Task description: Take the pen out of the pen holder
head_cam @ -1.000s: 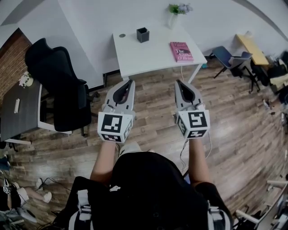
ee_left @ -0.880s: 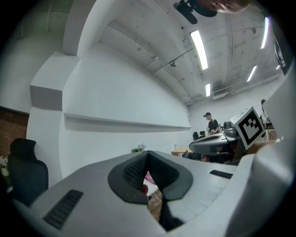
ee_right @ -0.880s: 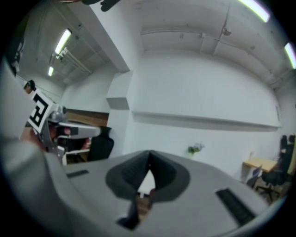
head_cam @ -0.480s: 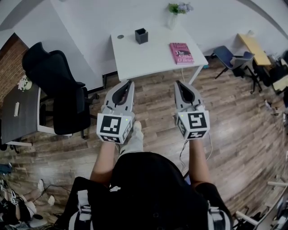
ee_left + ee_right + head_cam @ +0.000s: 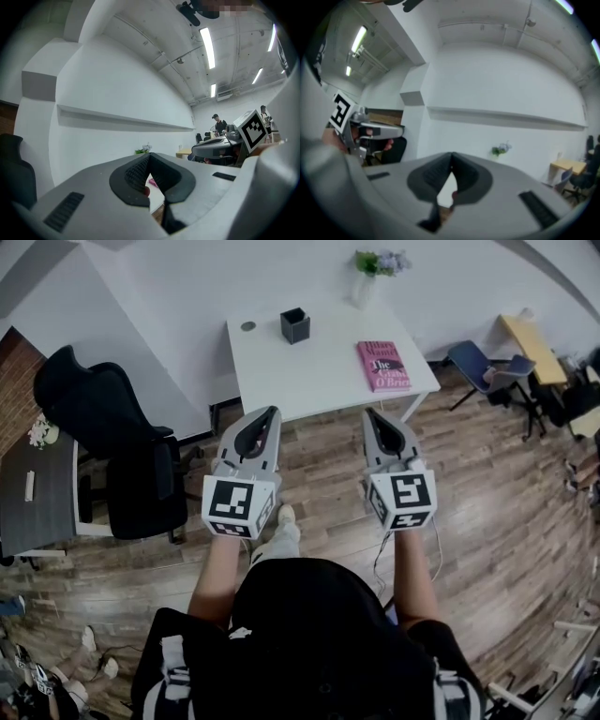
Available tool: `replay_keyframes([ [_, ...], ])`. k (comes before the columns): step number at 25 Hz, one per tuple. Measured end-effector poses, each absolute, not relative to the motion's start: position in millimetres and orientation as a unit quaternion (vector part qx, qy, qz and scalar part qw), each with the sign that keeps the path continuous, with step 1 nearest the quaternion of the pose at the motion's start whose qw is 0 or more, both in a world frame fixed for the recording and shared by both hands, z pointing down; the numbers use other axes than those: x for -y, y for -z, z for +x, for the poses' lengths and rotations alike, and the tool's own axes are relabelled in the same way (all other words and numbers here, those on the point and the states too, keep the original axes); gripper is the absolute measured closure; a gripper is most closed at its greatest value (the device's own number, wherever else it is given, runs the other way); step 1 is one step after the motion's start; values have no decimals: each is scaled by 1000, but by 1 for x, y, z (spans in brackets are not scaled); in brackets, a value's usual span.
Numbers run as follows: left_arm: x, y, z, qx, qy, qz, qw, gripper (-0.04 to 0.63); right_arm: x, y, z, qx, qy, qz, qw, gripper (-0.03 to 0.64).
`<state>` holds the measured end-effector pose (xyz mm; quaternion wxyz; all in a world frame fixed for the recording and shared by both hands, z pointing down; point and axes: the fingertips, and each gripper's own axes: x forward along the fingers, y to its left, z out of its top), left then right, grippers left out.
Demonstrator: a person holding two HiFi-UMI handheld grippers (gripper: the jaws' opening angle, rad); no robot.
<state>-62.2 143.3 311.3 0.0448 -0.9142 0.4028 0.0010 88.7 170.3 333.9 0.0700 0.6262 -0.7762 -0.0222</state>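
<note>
The black square pen holder (image 5: pixel 294 325) stands near the far edge of a white table (image 5: pixel 319 371) in the head view; I cannot make out a pen in it at this distance. Both grippers are held level over the wooden floor, short of the table's near edge and pointing at it. The left gripper (image 5: pixel 271 412) has its jaws together with nothing between them, and the same shows in the left gripper view (image 5: pixel 149 154). The right gripper (image 5: pixel 369 413) is likewise shut and empty, with its tips touching in the right gripper view (image 5: pixel 451 154).
A pink book (image 5: pixel 382 365) lies on the table's right part, a small round disc (image 5: pixel 247 326) sits left of the holder, and a vase with a plant (image 5: pixel 370 268) stands at the back. A black office chair (image 5: pixel 112 442) and a dark desk (image 5: pixel 37 484) stand left; a blue chair (image 5: pixel 483 362) right.
The person has stepped forward with both grippers, so the white table now lies closer to the jaw tips. Both grippers stayed shut and level.
</note>
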Motion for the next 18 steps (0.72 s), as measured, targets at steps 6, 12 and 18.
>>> replay_keyframes([
  [6, -81, -307, -65, -398, -5, -916, 43, 575, -107, -330, 82, 777, 16, 624, 73, 583],
  [12, -23, -304, -72, -395, -4, -918, 40, 575, -48, -328, 73, 777, 14, 624, 78, 584],
  [18, 35, -309, -82, -393, -3, -919, 31, 575, 10, -330, 61, 777, 13, 623, 84, 583],
])
